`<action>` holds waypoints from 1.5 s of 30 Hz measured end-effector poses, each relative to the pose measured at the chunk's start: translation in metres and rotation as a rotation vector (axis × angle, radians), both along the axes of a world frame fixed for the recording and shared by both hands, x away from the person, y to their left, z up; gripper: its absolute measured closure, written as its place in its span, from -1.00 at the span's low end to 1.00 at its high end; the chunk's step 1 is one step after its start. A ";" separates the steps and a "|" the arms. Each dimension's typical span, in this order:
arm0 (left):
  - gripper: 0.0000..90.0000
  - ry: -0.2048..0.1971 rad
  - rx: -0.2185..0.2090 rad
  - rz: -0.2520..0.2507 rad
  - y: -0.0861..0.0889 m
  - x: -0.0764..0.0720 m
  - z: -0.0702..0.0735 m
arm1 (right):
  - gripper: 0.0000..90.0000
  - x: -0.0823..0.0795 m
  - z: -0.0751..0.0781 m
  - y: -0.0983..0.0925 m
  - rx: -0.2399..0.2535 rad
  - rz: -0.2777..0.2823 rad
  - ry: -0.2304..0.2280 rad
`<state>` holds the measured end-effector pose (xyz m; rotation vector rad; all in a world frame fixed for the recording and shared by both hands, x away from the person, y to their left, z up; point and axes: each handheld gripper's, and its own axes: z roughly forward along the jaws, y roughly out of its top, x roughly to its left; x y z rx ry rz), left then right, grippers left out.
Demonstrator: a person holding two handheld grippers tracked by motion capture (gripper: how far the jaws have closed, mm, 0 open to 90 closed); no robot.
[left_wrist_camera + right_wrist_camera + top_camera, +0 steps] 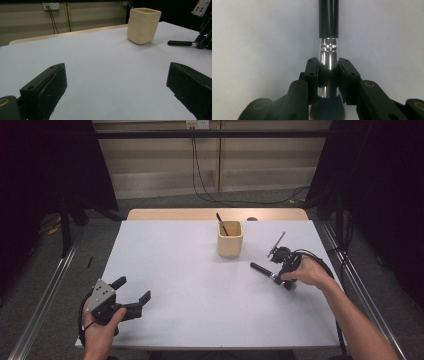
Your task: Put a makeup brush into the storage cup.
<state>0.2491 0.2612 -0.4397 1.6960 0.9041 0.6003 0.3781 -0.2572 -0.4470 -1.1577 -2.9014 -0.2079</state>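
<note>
One cup point(230, 240), two brushes point(262, 270)

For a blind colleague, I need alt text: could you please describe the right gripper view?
The right gripper is shut on the shiny silver metal collar of a makeup brush, seen from close above the white table surface. The brush's glossy black handle runs straight up and away from the jaws, and its dark bristles show at the bottom, between the jaws.

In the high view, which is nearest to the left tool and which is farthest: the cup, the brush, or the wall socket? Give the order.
1. Cup, toward the far middle of the table, up and right of the left tool.
2. Brush, on the right side, held by the right tool.
3. Wall socket, on the back wall, beyond the table.
</note>
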 end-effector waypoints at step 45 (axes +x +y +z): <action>-0.93 -0.001 0.008 0.000 0.001 0.000 0.001 | 0.58 -0.037 0.030 -0.033 0.431 -0.201 -0.399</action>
